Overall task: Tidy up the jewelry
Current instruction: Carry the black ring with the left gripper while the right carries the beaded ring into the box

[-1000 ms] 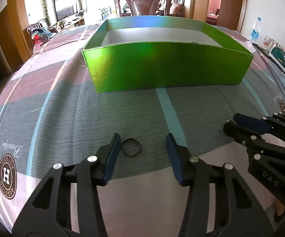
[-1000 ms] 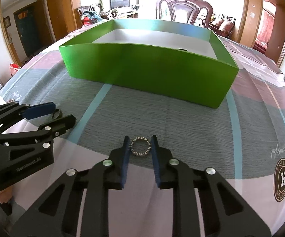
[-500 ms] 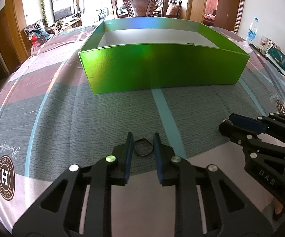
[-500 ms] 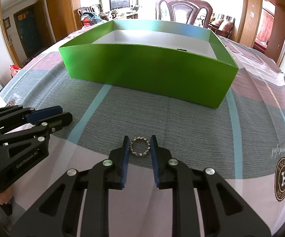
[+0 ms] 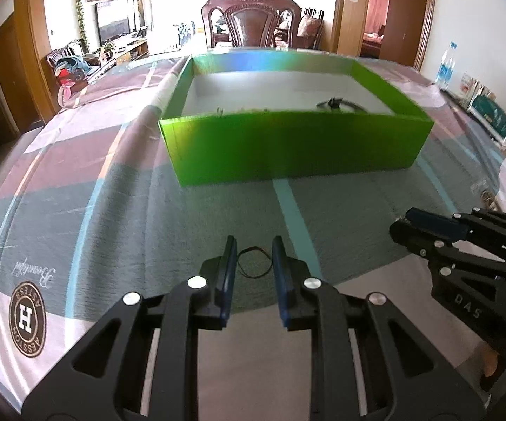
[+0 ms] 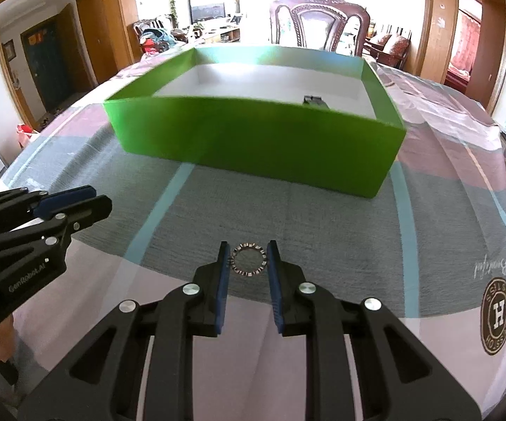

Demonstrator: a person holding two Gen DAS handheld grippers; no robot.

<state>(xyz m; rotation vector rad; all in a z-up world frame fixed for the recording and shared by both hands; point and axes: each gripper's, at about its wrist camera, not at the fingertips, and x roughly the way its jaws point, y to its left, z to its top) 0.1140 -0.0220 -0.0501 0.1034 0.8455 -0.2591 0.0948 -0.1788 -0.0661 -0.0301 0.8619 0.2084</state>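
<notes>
My left gripper [image 5: 252, 249] is shut on a thin black ring-shaped band [image 5: 254, 263] and holds it above the cloth. My right gripper [image 6: 247, 252] is shut on a silver beaded bracelet [image 6: 248, 259], also lifted. The green box [image 5: 295, 151] with a white floor stands ahead on the table; it also shows in the right wrist view [image 6: 253, 140]. A dark jewelry piece [image 5: 335, 103] lies inside it near the right, and small pale pieces [image 5: 242, 109] lie by its front wall. Each gripper shows in the other's view: the right one [image 5: 398, 226], the left one [image 6: 102, 198].
The table wears a striped grey, pink and white cloth [image 5: 112, 210] with round logo prints. A carved wooden chair [image 5: 253, 21] stands behind the box. A water bottle [image 5: 444, 66] and boxed items [image 5: 488, 115] sit at the far right edge.
Both grippers have risen with their pieces, so the inside of the box now shows. The left gripper closed from wide open onto the black band during the last second.
</notes>
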